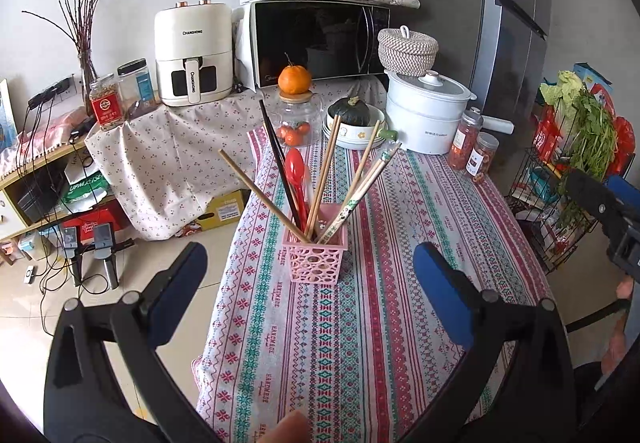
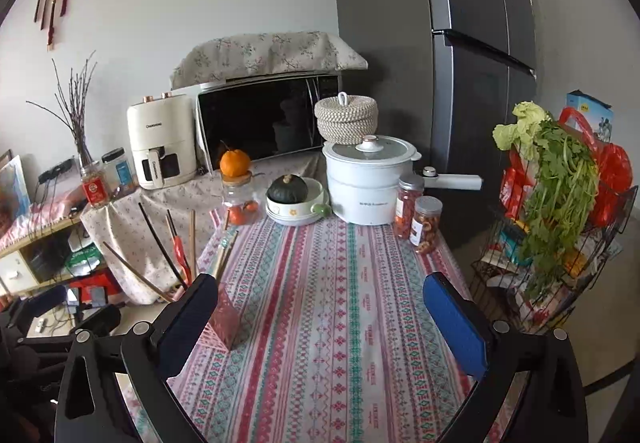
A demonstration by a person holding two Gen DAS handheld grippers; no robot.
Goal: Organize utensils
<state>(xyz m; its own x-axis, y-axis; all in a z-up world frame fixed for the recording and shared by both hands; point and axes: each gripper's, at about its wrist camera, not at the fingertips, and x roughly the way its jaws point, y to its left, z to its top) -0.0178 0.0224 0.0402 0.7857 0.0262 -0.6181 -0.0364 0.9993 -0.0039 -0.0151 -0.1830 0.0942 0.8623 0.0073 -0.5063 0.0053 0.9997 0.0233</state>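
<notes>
Left wrist view: the pink lattice holder [image 1: 317, 258] stands on the tabletop [image 1: 400, 283] near its left edge, with striped woven cloth bare all round it. Wooden chopsticks [image 1: 322, 179], a black pair and a red spoon [image 1: 296, 167] fan out of it. Angled downward, the left tool [image 1: 310, 275] has its blue-padded jaws wide apart, nothing between them. Right wrist view: the right tool [image 2: 320, 307] is likewise spread and empty over open cloth, the holder behind its left finger.

Both grippers [image 1: 310, 271] [image 2: 320, 303] agape (nothing held)
</notes>
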